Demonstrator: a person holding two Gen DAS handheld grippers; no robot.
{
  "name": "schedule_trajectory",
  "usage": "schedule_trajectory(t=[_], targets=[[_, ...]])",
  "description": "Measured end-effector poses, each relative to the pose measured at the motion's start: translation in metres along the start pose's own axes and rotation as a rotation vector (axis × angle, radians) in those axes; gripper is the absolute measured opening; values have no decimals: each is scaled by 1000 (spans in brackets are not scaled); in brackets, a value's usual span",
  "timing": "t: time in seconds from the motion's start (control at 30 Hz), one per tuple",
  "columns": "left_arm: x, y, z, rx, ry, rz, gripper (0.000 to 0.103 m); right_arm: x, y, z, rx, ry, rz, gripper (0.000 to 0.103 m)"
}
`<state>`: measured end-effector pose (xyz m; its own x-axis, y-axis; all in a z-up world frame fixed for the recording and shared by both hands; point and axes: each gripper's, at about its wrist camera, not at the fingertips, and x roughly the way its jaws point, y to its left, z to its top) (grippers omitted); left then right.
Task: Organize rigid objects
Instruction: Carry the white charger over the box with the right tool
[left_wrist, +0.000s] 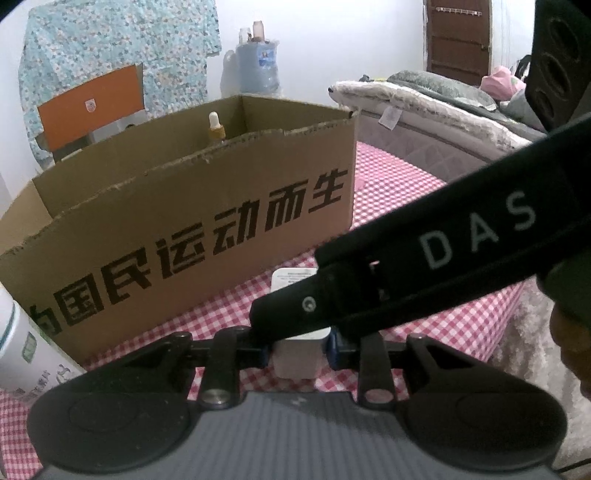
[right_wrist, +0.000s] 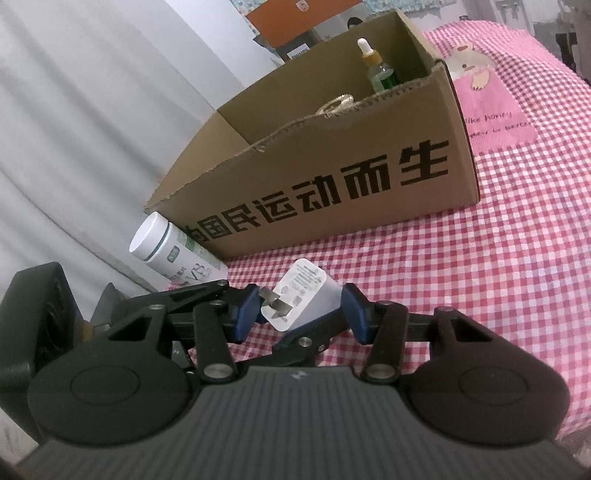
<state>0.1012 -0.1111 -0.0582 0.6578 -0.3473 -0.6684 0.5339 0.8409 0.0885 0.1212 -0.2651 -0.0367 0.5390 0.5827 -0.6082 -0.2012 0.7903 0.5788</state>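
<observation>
The left gripper (left_wrist: 299, 350) was squeezed tight on the white phone charger (left_wrist: 300, 354), holding it just above the checked cloth (left_wrist: 388, 192), probably so it could go into the cardboard box (left_wrist: 192, 221) close behind. The right gripper (right_wrist: 301, 312) had its blue pads on both sides of the same charger, half closed, but I could not tell if they pressed it. A dropper bottle (right_wrist: 376, 70) stood inside the box. A white jar (right_wrist: 173, 254) lay beside it. The right gripper's arm hid most of the charger.
</observation>
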Motion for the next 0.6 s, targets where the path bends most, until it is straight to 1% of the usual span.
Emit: schedule_trajectory(t=[0.13, 0.3, 0.47, 0.53, 0.6], targets=[[-18, 0, 5, 12, -45, 17, 28, -14, 12, 4, -28, -26, 3, 48], [-47, 5, 25, 19, -130, 52, 28, -36, 37, 20, -94, -87, 25, 49], [-70, 18, 58, -16, -218, 65, 28, -60, 64, 48, -204, -165, 36, 50], [-71, 24, 73, -26, -235, 72, 28, -66, 72, 64, -241, -184, 36, 50], [-68, 30, 88, -46, -231, 87, 28, -65, 76, 82, -271, -185, 35, 50]])
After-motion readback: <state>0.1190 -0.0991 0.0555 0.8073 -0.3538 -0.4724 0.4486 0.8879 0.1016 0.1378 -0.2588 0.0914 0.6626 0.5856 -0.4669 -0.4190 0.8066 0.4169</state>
